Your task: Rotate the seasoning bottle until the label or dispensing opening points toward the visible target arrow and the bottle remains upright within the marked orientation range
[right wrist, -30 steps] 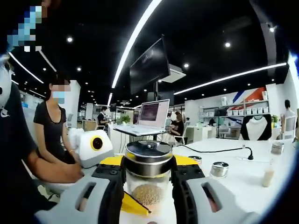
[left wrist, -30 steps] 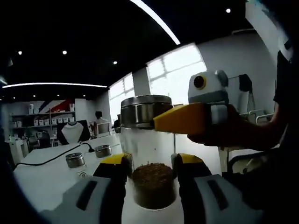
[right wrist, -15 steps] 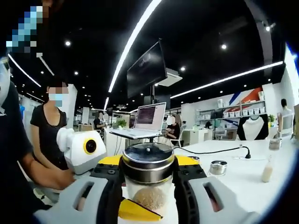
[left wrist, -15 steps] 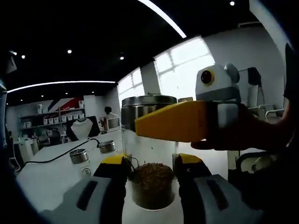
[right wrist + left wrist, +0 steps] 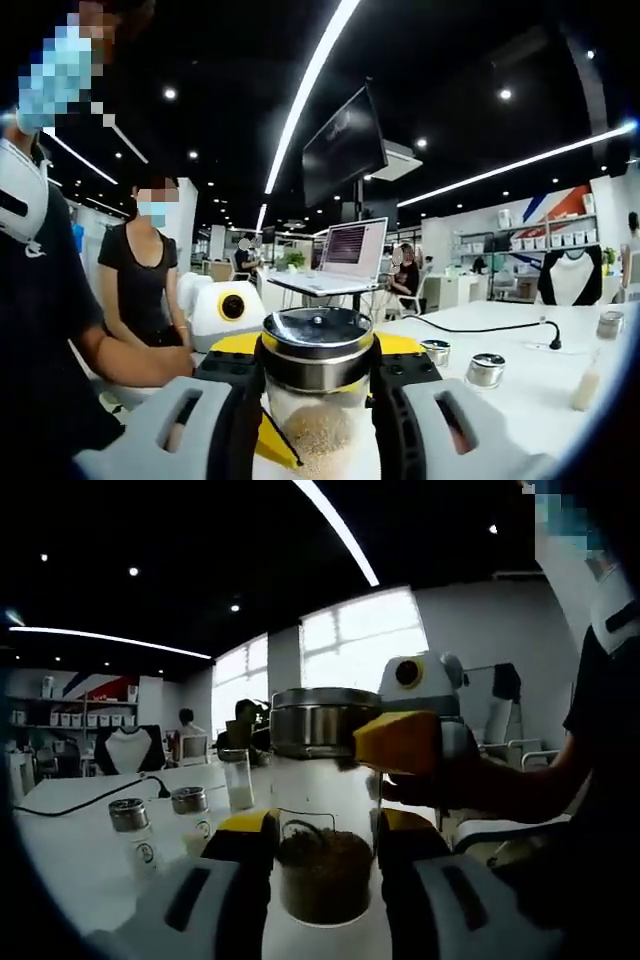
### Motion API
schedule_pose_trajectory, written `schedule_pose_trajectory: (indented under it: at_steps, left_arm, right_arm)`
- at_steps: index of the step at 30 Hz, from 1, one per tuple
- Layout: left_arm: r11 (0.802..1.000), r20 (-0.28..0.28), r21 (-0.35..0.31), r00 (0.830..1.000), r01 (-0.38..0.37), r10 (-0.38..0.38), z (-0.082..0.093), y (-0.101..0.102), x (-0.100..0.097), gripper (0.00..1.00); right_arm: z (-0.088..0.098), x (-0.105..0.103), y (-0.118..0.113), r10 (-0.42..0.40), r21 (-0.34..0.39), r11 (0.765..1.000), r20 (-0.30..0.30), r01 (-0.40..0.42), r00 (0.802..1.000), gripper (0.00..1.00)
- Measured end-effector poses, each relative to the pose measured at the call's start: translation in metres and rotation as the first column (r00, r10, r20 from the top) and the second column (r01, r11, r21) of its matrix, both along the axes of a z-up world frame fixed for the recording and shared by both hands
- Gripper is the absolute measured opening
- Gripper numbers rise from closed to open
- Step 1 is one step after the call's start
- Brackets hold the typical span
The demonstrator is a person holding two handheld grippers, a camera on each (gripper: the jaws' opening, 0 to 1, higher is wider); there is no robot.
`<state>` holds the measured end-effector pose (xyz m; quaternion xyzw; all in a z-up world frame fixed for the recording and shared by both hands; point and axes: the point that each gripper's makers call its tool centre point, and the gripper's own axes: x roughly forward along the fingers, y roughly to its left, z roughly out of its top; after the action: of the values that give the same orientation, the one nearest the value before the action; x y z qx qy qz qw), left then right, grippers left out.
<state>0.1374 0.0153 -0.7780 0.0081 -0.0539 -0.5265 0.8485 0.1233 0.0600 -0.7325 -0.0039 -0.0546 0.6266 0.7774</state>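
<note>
The seasoning bottle (image 5: 320,780) is a clear glass jar with a steel lid (image 5: 318,720) and brown seasoning in its lower part; it stands upright. My left gripper (image 5: 322,832) is shut on the jar's lower body, a yellow pad (image 5: 246,825) on each side. My right gripper's yellow jaw reaches in from the right and presses on the lid. In the right gripper view, my right gripper (image 5: 318,362) is shut around the same lid (image 5: 318,345), with the glass and the seasoning (image 5: 318,432) below it. No arrow or label is visible.
The white table (image 5: 70,850) holds two small steel-lidded jars (image 5: 132,820) (image 5: 190,805), a glass of white powder (image 5: 238,780) and a black cable (image 5: 480,328). More jars (image 5: 487,368) sit to the right. A laptop (image 5: 348,256) stands behind. A person (image 5: 140,285) stands at the left.
Both views have swung with the hands. In the left gripper view the right gripper's yellow jaw reaches less far across the lid than half a second ago. Both grippers keep their hold on the bottle.
</note>
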Motion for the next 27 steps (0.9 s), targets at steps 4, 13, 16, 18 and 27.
schedule_pose_trajectory:
  at_steps: [4,13,16,18,27]
  left_arm:
    - [0.998,-0.031,0.009,0.998,-0.060,0.061,-0.004,-0.002,0.003,0.43]
    - [0.938,0.040,0.079,0.942,-0.337,0.334,-0.002,0.014,0.025,0.42]
    - [0.942,0.019,0.073,0.945,-0.328,0.327,-0.005,0.015,0.027,0.43]
    - [0.955,-0.007,0.093,0.959,-0.282,0.284,-0.012,0.015,0.027,0.43]
    - [0.998,-0.001,0.011,0.998,-0.065,0.065,0.005,0.011,0.006,0.43]
  right_arm:
    - [-0.004,0.003,0.001,-0.013,0.005,1.000,-0.023,0.013,1.000,0.40]
    - [-0.006,0.026,0.008,-0.276,0.036,0.960,-0.026,0.277,0.961,0.41]
    - [-0.008,0.030,0.012,-0.343,0.016,0.939,-0.011,0.343,0.939,0.42]
    - [-0.017,0.031,0.012,-0.355,-0.052,0.933,0.012,0.355,0.935,0.41]
    - [0.000,0.010,0.014,-0.105,-0.042,0.993,0.031,0.106,0.994,0.41]
